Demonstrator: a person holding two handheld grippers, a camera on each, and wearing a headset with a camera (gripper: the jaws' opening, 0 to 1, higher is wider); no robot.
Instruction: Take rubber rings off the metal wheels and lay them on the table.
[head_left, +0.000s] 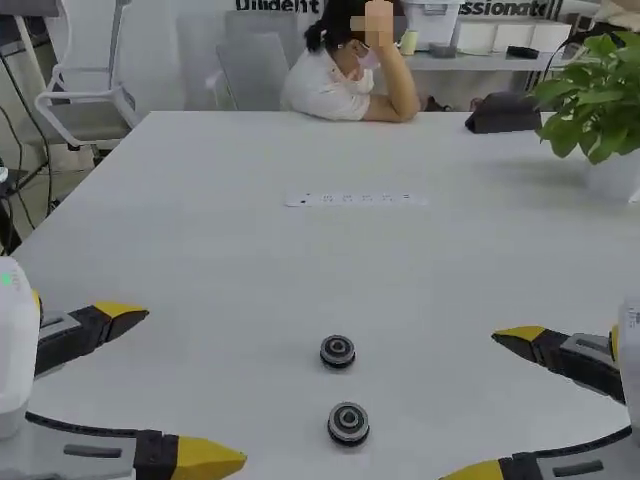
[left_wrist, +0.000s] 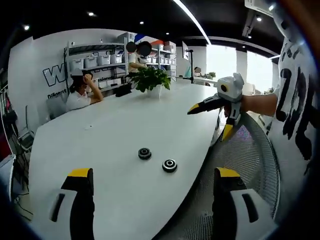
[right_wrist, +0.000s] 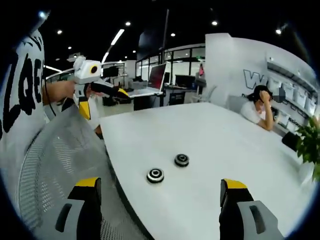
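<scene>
While both grippers hover over the near edge of the white table (head_left: 250, 250), neither holds anything. At the near left, the left gripper (head_left: 190, 387) has its yellow-tipped jaws spread wide. The right gripper (head_left: 470, 405), at the near right, is spread just as wide. Between them two small metal wheels lie flat on the table, close together but not touching: the far wheel (head_left: 338, 351) and the near wheel (head_left: 348, 423), slightly to its right. Each has a dark rubber ring around its rim. Farther off lies a white strip (head_left: 355, 199). At the far end a person (head_left: 335, 80) sits leaning on the table, with a dark pouch (head_left: 503, 112) and a potted plant (head_left: 595, 95) at the far right.
</scene>
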